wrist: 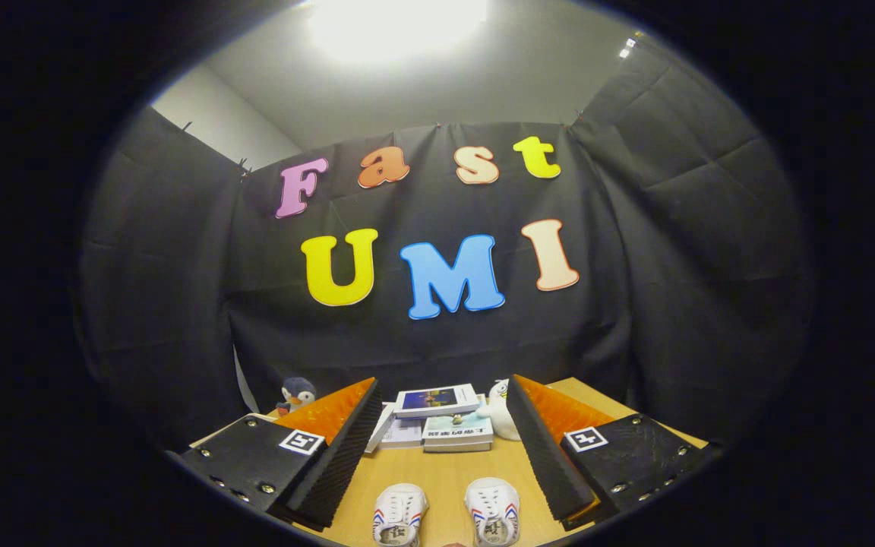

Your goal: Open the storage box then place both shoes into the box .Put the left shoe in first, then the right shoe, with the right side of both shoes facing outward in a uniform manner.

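Two small white shoes with red and blue side stripes stand side by side on the wooden table (445, 463), toes pointing away from me. The left one (399, 515) and the right one (493, 510) lie low between my fingers, near the table's front. My gripper (441, 399) is open, held above the table with nothing between its fingers. The left finger (335, 448) and the right finger (548, 448) spread wide on either side of the shoes. I cannot make out a storage box among the things here.
A stack of books (437, 422) lies at the back of the table between the fingertips. A penguin plush (297, 395) sits at the back left, a white plush figure (500, 410) beside the books. Black cloth walls close the booth behind.
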Motion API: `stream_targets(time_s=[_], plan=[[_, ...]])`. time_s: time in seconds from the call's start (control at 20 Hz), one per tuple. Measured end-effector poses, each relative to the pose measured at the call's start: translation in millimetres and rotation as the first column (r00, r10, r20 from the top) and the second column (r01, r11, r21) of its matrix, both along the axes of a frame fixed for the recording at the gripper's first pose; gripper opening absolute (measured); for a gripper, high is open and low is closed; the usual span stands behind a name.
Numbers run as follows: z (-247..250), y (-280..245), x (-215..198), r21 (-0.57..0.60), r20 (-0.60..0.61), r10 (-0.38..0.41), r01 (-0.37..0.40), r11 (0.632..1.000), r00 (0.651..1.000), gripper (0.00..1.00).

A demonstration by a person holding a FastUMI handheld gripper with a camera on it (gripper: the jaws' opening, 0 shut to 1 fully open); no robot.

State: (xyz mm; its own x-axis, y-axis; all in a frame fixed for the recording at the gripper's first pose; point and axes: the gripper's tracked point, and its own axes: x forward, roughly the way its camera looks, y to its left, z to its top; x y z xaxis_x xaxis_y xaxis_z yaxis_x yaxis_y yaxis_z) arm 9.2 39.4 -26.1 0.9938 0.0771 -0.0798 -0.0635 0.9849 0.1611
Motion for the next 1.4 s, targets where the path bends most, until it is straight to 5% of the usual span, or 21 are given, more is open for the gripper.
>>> stream_targets(time_s=[0.3,0.65,1.05,1.4], plan=[[-22.3,60.4,-5.0,0.106,-0.069,0.162,-0.154,0.982,0.984,0.99],[-54.0,109.9,-5.2,0.263,-0.156,0.277,-0.23,0.937,0.948,0.99],[-99.3,154.6,-9.9,0.497,-0.288,0.407,-0.228,0.837,0.867,0.99],[-142.2,193.1,-18.6,0.683,-0.37,0.532,-0.166,0.711,0.761,0.99]])
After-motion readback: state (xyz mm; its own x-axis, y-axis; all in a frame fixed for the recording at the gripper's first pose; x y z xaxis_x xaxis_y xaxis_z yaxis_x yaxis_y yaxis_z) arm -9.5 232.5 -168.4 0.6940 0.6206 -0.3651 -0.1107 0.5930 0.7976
